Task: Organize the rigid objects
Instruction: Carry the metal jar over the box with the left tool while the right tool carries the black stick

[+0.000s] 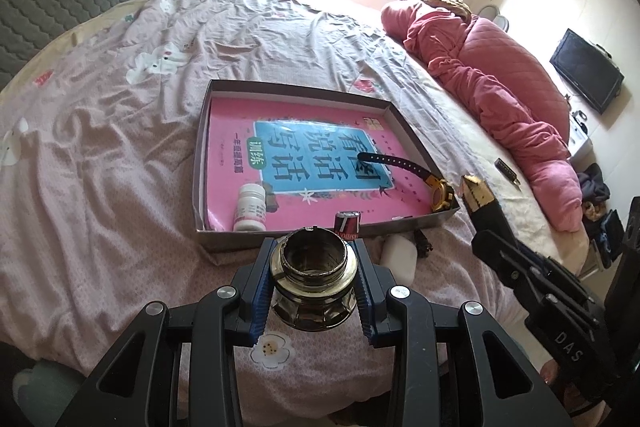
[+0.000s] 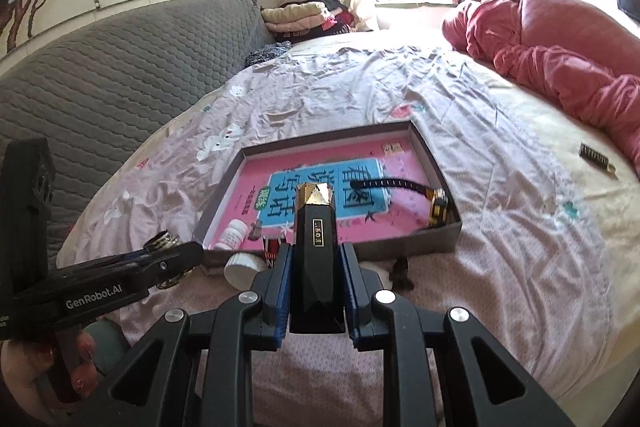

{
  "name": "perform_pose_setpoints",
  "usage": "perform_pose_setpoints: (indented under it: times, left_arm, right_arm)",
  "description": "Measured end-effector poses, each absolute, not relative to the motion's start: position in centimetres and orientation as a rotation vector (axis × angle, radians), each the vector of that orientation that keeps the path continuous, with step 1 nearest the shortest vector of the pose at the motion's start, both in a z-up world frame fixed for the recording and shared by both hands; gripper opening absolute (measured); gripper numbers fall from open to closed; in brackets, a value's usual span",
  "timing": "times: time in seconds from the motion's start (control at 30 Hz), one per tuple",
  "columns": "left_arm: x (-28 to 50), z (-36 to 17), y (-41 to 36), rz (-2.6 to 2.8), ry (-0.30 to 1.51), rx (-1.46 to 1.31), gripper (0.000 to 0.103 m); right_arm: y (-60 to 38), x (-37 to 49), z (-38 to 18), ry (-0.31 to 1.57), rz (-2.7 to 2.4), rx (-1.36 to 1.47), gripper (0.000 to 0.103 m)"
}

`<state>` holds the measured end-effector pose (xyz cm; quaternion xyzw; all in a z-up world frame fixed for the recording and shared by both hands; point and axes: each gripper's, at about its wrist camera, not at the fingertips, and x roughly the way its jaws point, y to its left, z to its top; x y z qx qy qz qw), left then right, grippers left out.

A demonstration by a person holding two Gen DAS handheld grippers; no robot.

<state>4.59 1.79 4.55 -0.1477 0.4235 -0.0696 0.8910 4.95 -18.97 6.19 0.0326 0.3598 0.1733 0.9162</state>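
- Box (image 1: 408,125) sits mid-bed, collecting items
- Left hand-held gripper (image 1: 314,293) clamps brass-necked jar (image 1: 314,281) for carrying
- Right hand-held gripper (image 2: 316,301) grips black gold-tipped bottle (image 2: 316,247), aimed boxward

Left gripper (image 2: 176,259): "GenRobot.AI" is printed.
Right gripper (image 1: 476,193): "DAS" is printed.
Book (image 1: 304,155): "看图说话写话", "训练" are printed.

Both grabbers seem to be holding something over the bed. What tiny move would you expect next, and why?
Probably the left gripper carries its glass jar forward over the near wall of the shallow box and sets it down. The jar is clamped just short of that wall, the box already holds a white pill bottle and a watch, and the pink book lining it has bare room.
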Motion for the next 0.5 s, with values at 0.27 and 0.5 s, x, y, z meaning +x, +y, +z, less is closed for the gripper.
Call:
perform_pose_setpoints:
  times: [0.27,0.5]
  left_arm:
    - [5.5,5.1,1.6,-0.146,0.874,-0.298,0.037]
    - [6.8,5.5,1.2,-0.144,0.881,-0.291,0.037]
  right_arm:
    - [-19.0,6.1,7.0,0.72,0.354,0.072,0.023]
    - [-18.7,6.5,7.2,0.713,0.359,0.061,0.023]
